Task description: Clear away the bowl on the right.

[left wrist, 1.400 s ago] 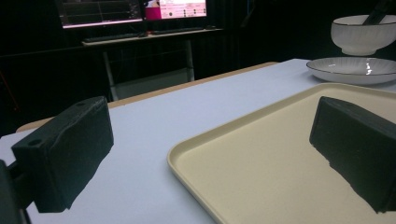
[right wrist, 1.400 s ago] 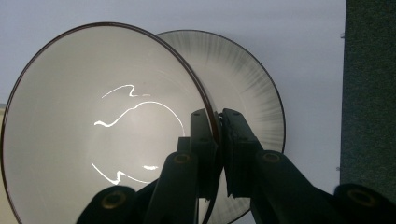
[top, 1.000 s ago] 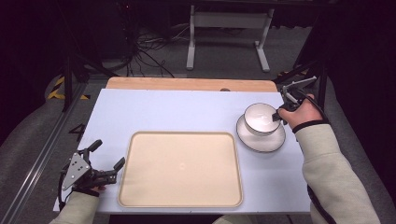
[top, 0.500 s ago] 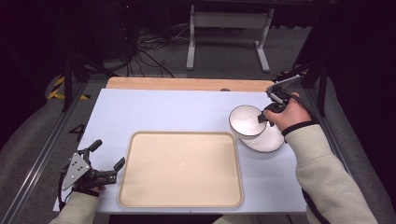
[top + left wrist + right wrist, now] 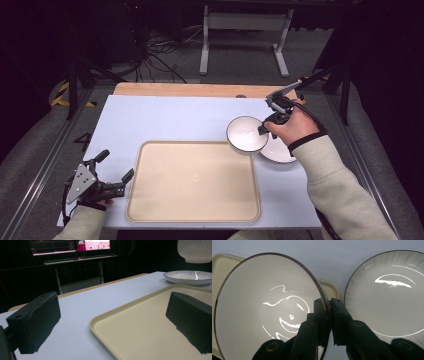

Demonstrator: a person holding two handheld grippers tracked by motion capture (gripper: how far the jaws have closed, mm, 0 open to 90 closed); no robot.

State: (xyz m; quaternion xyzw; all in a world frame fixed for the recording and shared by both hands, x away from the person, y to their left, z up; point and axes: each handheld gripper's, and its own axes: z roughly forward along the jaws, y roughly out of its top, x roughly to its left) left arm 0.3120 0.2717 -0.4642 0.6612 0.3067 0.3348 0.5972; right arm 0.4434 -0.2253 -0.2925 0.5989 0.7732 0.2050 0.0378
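My right hand-held gripper (image 5: 263, 128) is clamped tight on the rim of the bowl (image 5: 246, 134), one jaw inside the wall and one outside. I hold the bowl off the surface (image 5: 165, 117), over the tray's (image 5: 192, 182) far right corner and just left of the plate (image 5: 280, 150), which sits beyond the tray's right edge. My left hand-held gripper (image 5: 114, 173) rests just off the tray's near left corner, jaws wide apart with nothing between them.
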